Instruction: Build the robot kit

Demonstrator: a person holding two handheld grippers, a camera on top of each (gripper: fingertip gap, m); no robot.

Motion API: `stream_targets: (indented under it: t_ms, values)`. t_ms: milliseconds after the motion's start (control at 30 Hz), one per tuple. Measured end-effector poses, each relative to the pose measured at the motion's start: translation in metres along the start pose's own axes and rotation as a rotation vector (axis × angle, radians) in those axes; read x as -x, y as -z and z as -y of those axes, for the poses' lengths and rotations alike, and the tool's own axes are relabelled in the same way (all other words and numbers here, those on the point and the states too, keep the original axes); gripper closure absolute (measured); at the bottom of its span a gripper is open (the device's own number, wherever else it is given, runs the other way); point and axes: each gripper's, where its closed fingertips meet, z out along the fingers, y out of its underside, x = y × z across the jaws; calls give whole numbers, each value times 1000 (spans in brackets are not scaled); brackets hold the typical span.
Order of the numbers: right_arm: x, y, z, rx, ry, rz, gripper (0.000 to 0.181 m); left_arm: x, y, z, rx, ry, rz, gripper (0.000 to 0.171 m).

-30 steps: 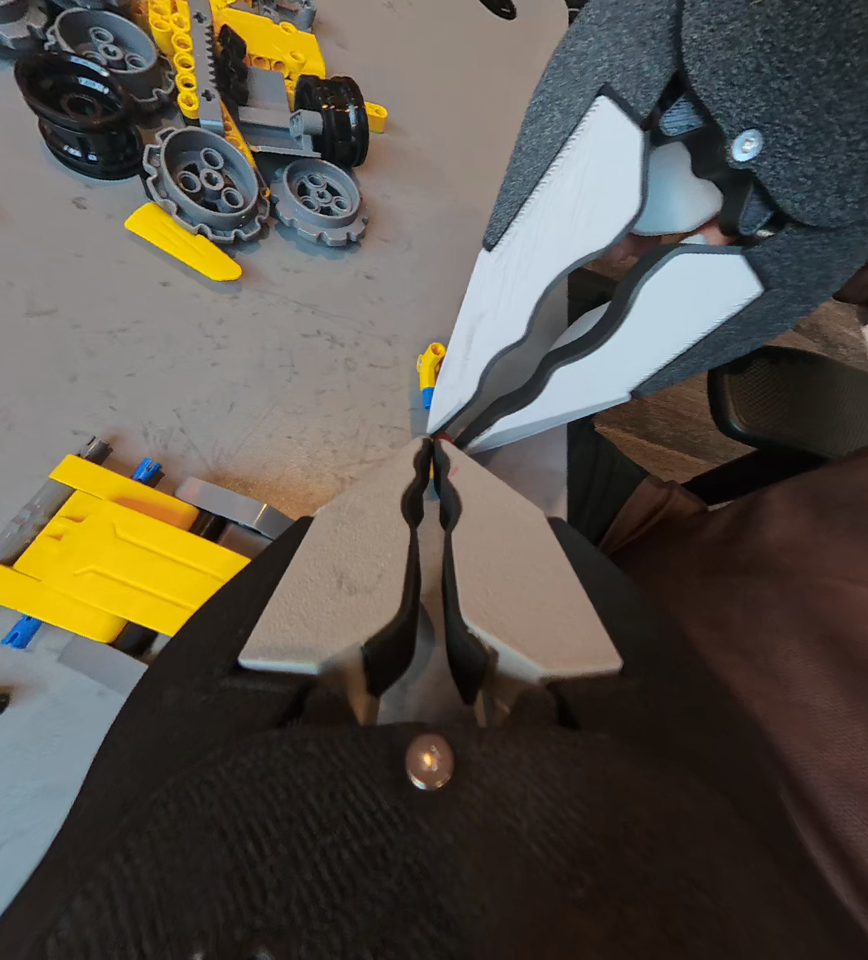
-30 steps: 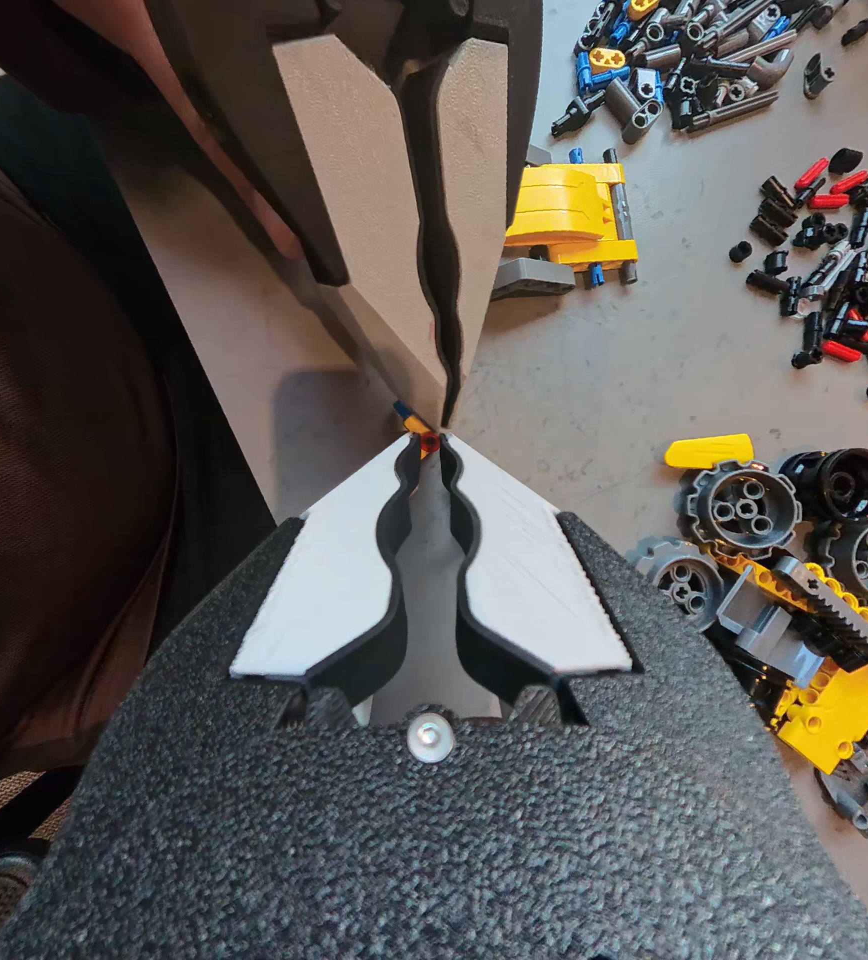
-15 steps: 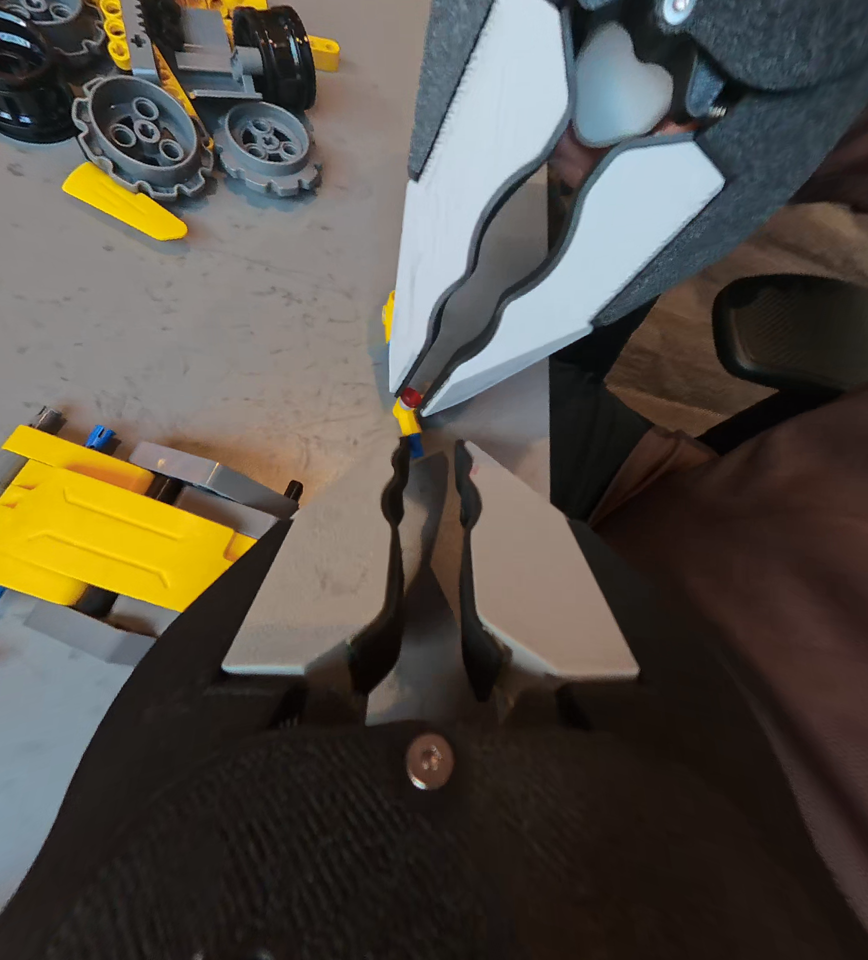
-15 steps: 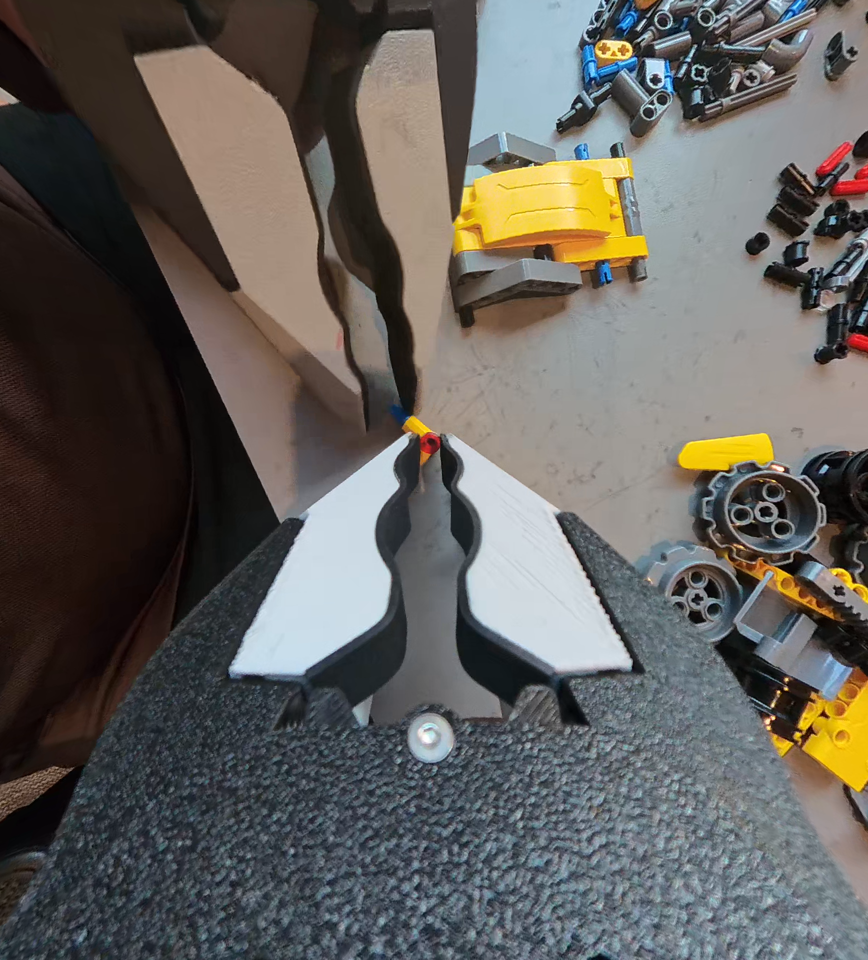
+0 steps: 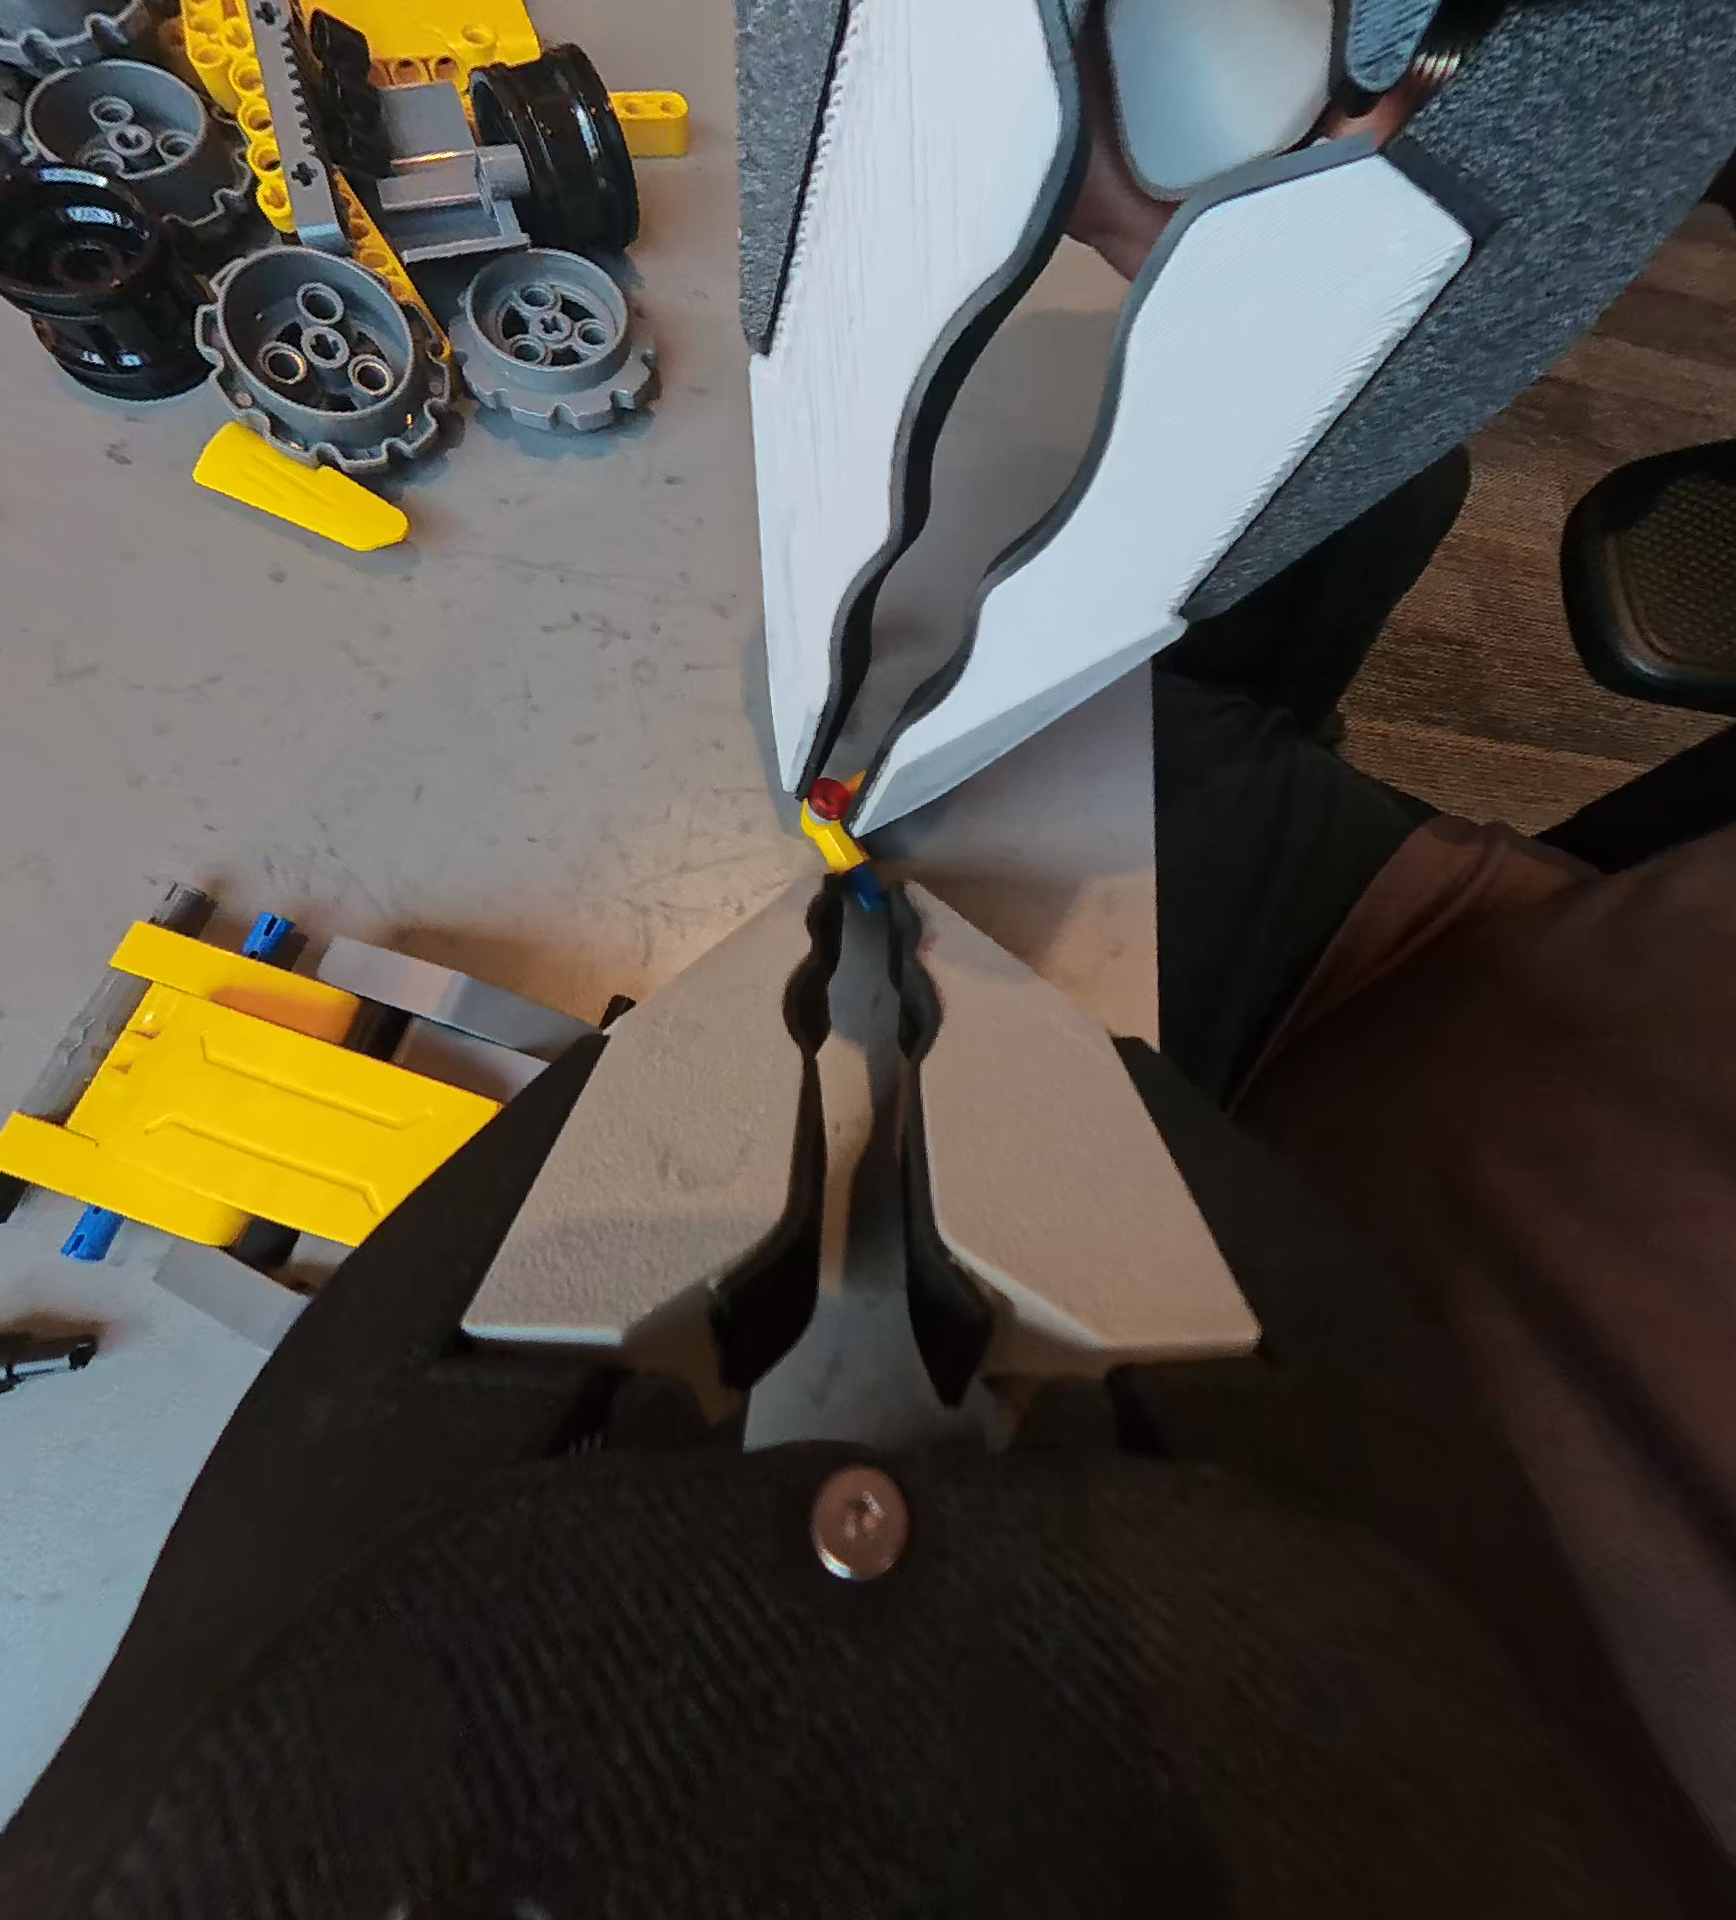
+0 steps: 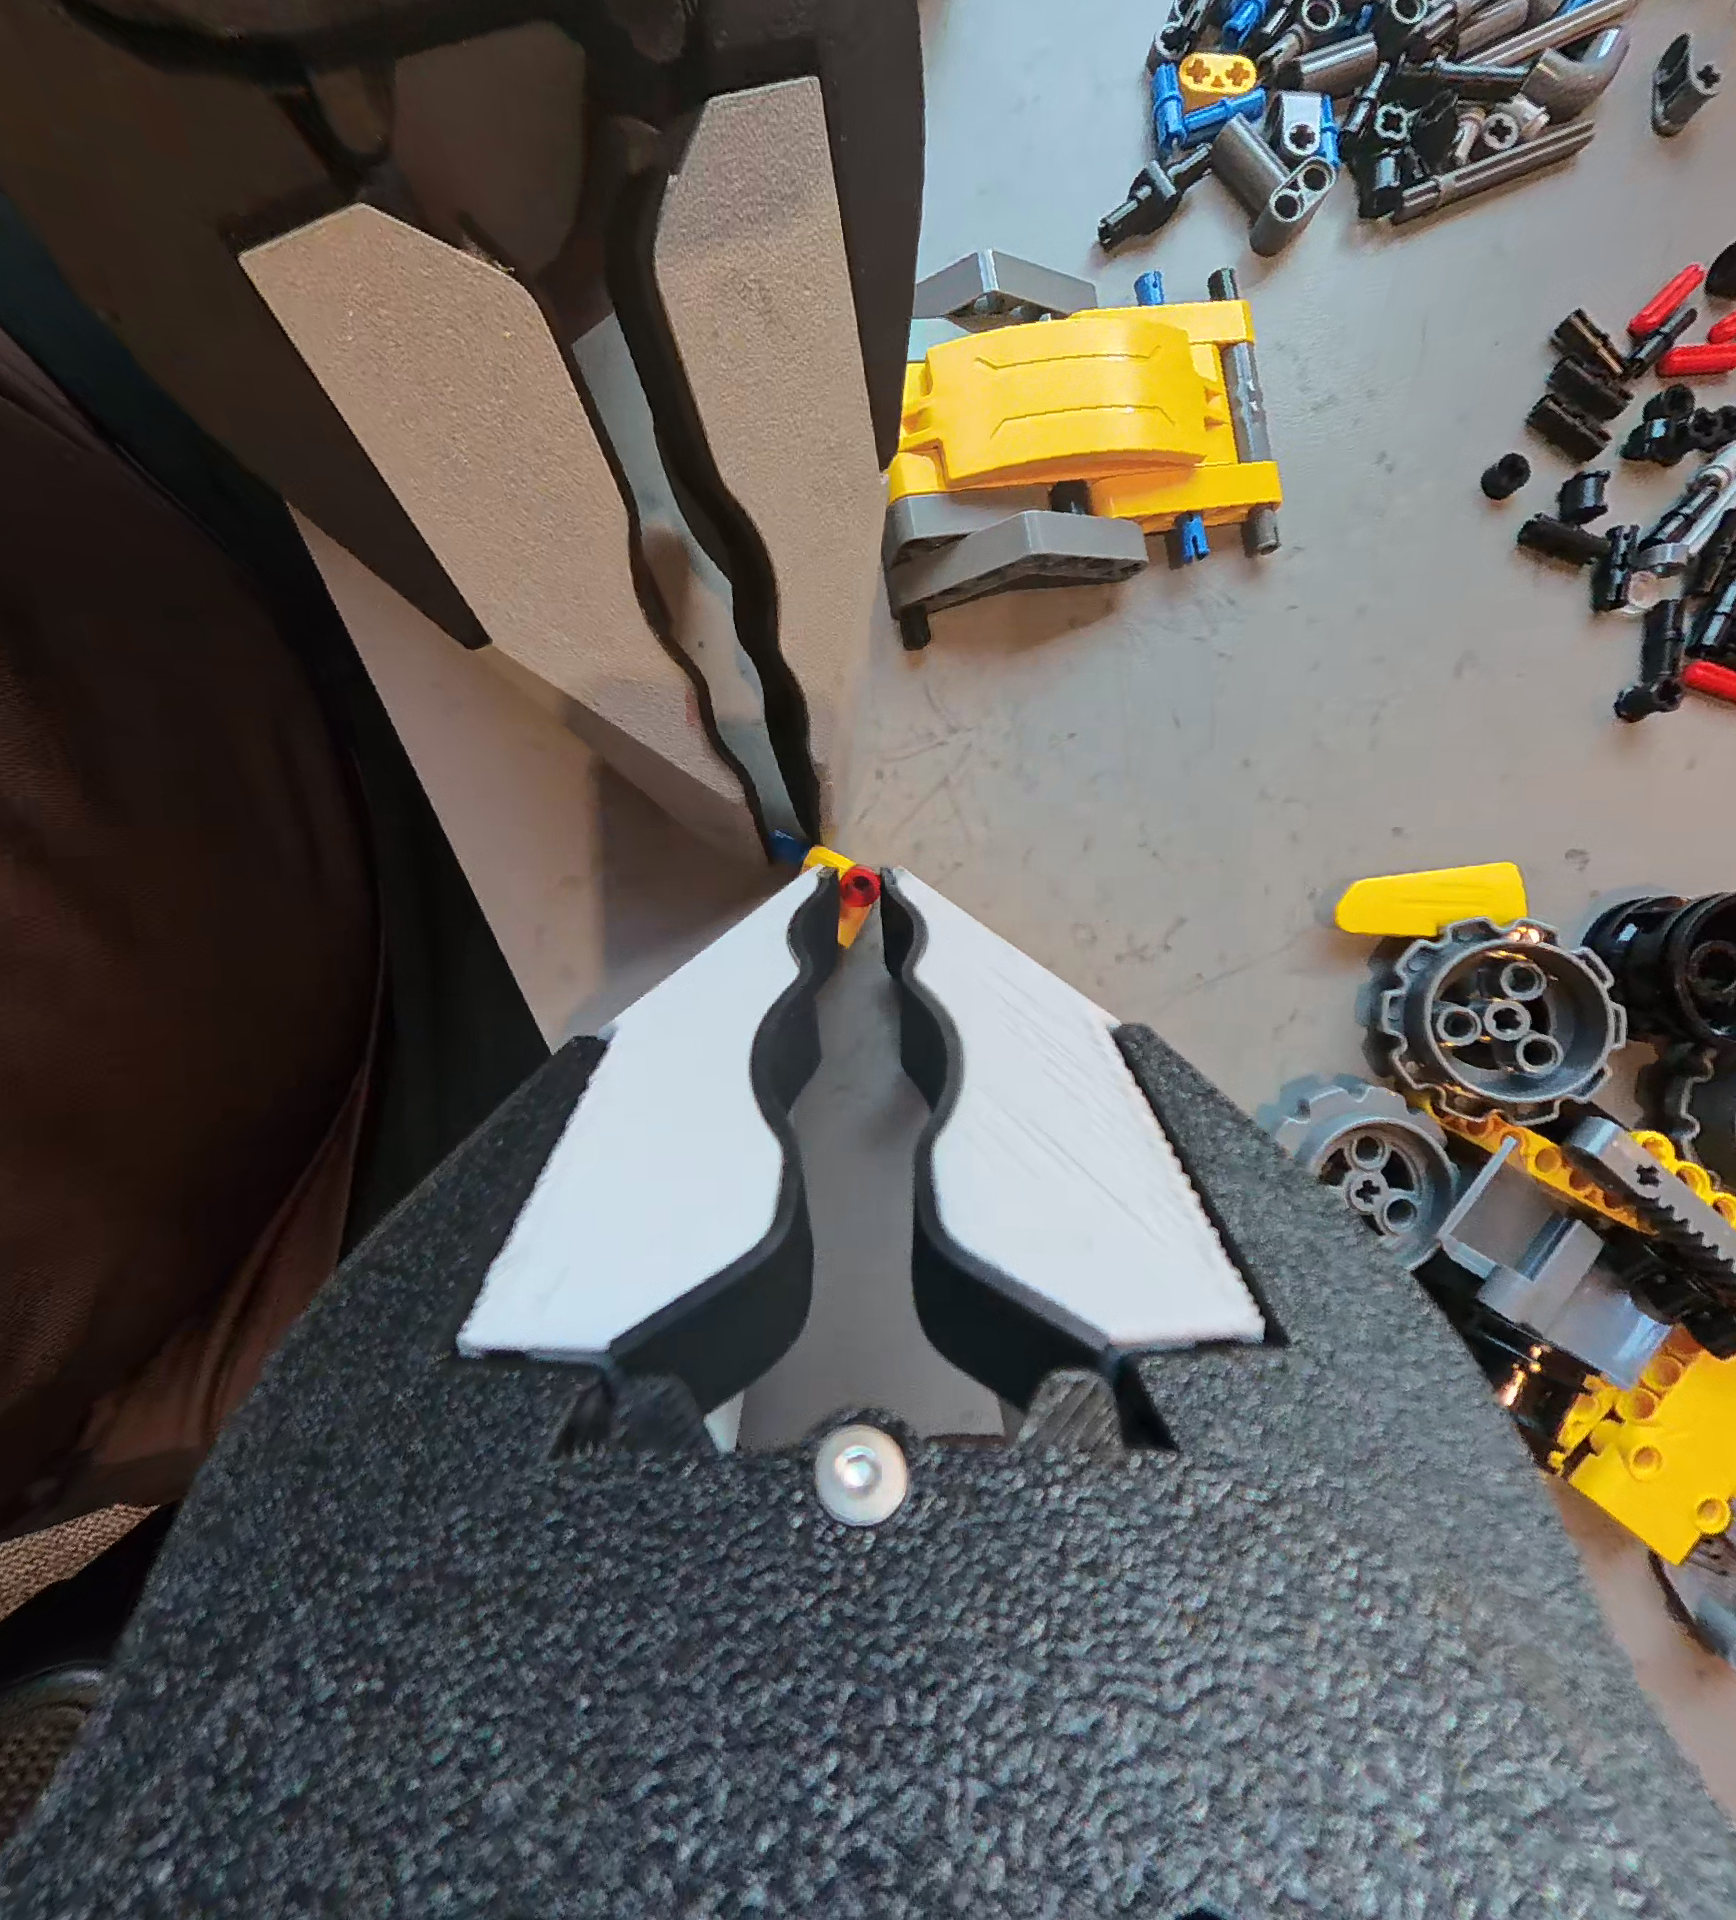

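Where the two sets of fingertips meet near the middle of both frames, the right gripper point(image 6: 856, 885) has its white jaws clamped on a small yellow connector point(image 5: 836, 840) with a red pin point(image 6: 858, 886) set in it. A blue pin point(image 5: 865, 886) sticks out of the connector's other end, toward the left gripper point(image 5: 864, 896), whose grey jaws stand slightly apart with that blue tip just at or between their ends; whether they touch it I cannot tell. All of this hangs above the near edge of a grey table point(image 5: 428, 675). At the left of the left wrist view lies a yellow panel assembly point(image 5: 251, 1101) with grey beams and blue pins. At the upper left of that view sits a half-built yellow and grey model point(image 5: 344, 145) among grey toothed wheel hubs point(image 5: 324, 358), black rims point(image 5: 64, 270) and a loose yellow wedge piece point(image 5: 298, 501). In the right wrist view, a scatter of small black, red, grey and blue parts point(image 6: 1695, 499) fills the upper right. A brown sleeve point(image 5: 1570, 1299) covers the right side of the left wrist view, with a black chair point(image 5: 1705, 582) beyond it.
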Motion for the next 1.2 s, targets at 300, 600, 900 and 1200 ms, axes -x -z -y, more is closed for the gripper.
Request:
stream_targets:
  t_ms: [300,600,900,1200]
  values:
    - [-1,1,1,-8,-10,1,174,0,0,0,1,3,-9,170]
    - [0,5,-1,-31,-25,-3,174,-1,0,0,1,3,-13,170]
    - [3,11,-1,-60,-32,-12,172,-1,0,0,1,-1,-11,169]
    - [-4,24,-33,-59,-132,-40,172,-2,-1,2,-6,-1,-1,158]
